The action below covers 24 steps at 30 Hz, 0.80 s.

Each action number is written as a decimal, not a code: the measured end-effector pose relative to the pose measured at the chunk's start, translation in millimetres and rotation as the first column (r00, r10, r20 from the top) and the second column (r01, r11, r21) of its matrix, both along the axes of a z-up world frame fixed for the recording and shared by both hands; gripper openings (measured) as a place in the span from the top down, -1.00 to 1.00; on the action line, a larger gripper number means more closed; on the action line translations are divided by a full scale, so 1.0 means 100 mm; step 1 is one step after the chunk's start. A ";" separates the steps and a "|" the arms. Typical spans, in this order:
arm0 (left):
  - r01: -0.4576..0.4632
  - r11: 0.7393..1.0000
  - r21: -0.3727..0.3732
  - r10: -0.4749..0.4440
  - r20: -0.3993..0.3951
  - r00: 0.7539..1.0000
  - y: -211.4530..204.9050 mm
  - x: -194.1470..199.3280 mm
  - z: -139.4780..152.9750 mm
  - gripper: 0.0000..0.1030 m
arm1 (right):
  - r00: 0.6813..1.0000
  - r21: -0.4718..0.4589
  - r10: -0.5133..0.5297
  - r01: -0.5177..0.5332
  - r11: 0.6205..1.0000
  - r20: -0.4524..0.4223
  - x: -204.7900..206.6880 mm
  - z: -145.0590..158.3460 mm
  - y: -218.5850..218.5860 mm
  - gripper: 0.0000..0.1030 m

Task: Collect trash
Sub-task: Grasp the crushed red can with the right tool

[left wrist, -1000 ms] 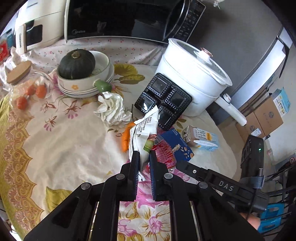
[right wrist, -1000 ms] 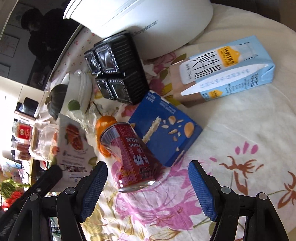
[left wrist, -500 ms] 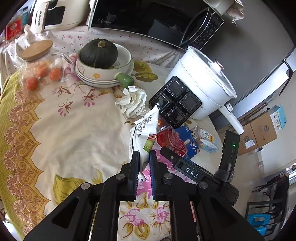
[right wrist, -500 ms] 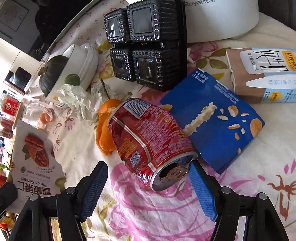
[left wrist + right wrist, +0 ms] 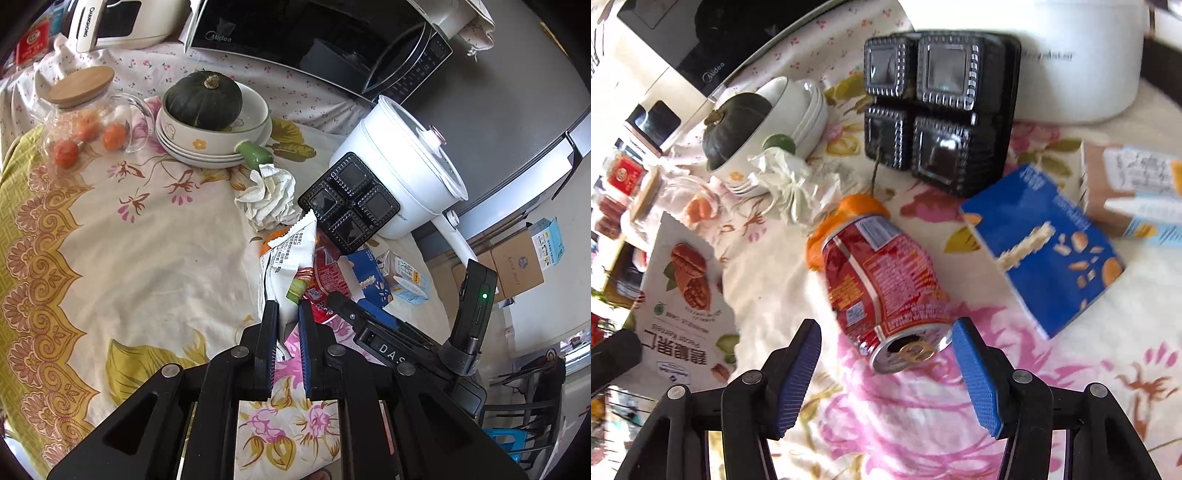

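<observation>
My left gripper [image 5: 287, 316] is shut on a white pecan snack bag [image 5: 291, 258] and holds it above the table; the bag also shows in the right wrist view [image 5: 683, 295]. My right gripper [image 5: 886, 354] is open, its blue pads on either side of the open end of a red drink can [image 5: 882, 284] lying on the cloth. An orange peel [image 5: 849, 218] lies behind the can. A blue box [image 5: 1049, 247], a milk carton [image 5: 1137, 192], a black plastic tray [image 5: 942, 107] and a crumpled tissue [image 5: 269, 199] lie nearby.
A white electric pot [image 5: 410, 173] stands behind the tray. A bowl with a green squash [image 5: 203, 99] and a glass jar [image 5: 85, 114] stand at the back left. A microwave [image 5: 314, 44] lines the back. The table edge [image 5: 432, 280] drops off on the right.
The left gripper has lifted the bag up and back from the pile. The right gripper has moved in so the can's end lies between its open fingers.
</observation>
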<state>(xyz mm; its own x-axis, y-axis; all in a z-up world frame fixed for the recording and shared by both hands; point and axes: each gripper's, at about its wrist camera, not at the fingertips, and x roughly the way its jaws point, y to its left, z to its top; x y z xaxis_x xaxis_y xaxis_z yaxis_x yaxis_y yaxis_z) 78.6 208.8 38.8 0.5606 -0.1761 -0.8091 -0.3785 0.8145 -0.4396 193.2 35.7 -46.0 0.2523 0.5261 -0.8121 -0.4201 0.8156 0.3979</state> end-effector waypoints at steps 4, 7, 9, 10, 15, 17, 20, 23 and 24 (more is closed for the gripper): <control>0.008 1.000 0.000 -0.008 -0.001 1.000 -0.01 -0.01 -0.01 0.78 | 1.000 0.018 -0.021 0.021 1.000 -0.013 0.09 -0.14 0.00 -0.37; 0.001 1.000 0.004 -0.001 -0.004 1.000 0.02 -0.02 -0.02 0.78 | 1.000 0.004 -0.027 0.027 1.000 -0.014 0.13 -0.30 0.08 -0.47; -0.004 1.000 0.003 0.004 -0.006 1.000 0.05 -0.02 -0.03 0.78 | 0.999 0.006 -0.019 0.019 1.000 0.027 0.09 -0.31 0.13 -0.48; -0.006 1.000 0.005 0.006 -0.006 1.000 0.06 -0.02 -0.03 0.78 | 0.999 -0.008 0.007 -0.007 1.000 0.035 0.07 -0.30 0.18 -0.43; -0.002 1.000 0.006 0.002 -0.006 1.000 0.04 0.00 -0.03 0.78 | 0.998 -0.021 0.064 -0.064 0.998 0.006 -0.04 -0.24 0.27 0.08; 0.008 1.000 0.009 -0.008 -0.002 1.000 0.01 0.01 -0.02 0.78 | 0.998 -0.012 0.068 -0.068 0.998 -0.015 -0.08 -0.23 0.25 0.09; 0.020 1.000 0.015 -0.020 0.002 1.000 -0.04 0.02 -0.01 0.78 | 0.998 0.000 0.055 -0.055 0.999 -0.044 -0.12 -0.21 0.16 0.09; 0.036 0.999 0.012 -0.036 0.002 0.999 -0.10 0.04 0.00 0.78 | 0.997 0.028 0.020 -0.018 0.999 -0.077 -0.12 -0.17 0.00 0.09; 0.043 0.999 0.006 -0.043 0.003 0.999 -0.13 0.05 0.00 0.78 | 0.996 0.044 0.009 -0.005 0.999 -0.093 -0.11 -0.15 -0.06 0.09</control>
